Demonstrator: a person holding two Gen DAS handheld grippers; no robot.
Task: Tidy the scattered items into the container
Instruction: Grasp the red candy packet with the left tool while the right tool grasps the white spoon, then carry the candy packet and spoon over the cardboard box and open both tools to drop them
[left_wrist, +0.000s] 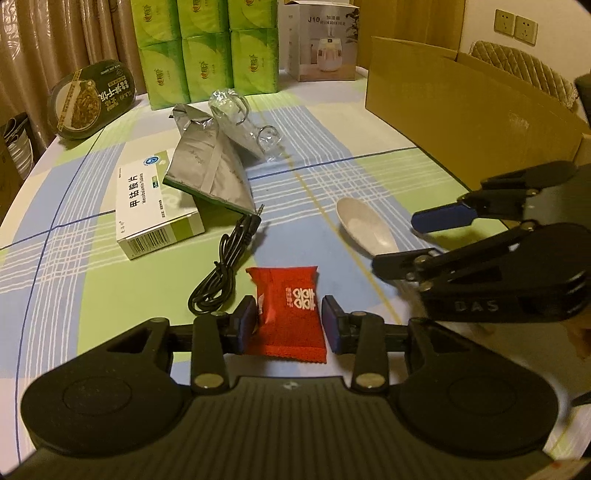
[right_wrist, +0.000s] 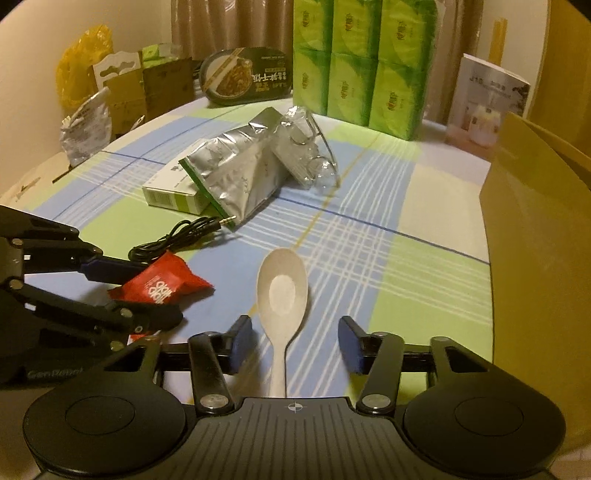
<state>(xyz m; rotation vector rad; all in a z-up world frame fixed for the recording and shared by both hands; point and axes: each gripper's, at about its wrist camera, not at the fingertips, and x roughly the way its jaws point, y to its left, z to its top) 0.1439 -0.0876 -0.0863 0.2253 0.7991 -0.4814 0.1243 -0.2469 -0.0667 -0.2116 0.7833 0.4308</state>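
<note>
Red packet (left_wrist: 286, 314) sits between the spread left hand-held gripper (left_wrist: 288, 324); right hand-held gripper (right_wrist: 293, 345), also spread, straddles the spoon (right_wrist: 282, 291).

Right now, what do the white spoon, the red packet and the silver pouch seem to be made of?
White spoon: probably plastic or melamine, though glazed ceramic is possible; matte off-white, thick and smoothly moulded.
Red packet: thin plastic film, slightly glossy, with crimped, serrated ends.
Silver pouch: looks like metallised foil laminate; it is creased, reflective grey, with a green edge.
</note>
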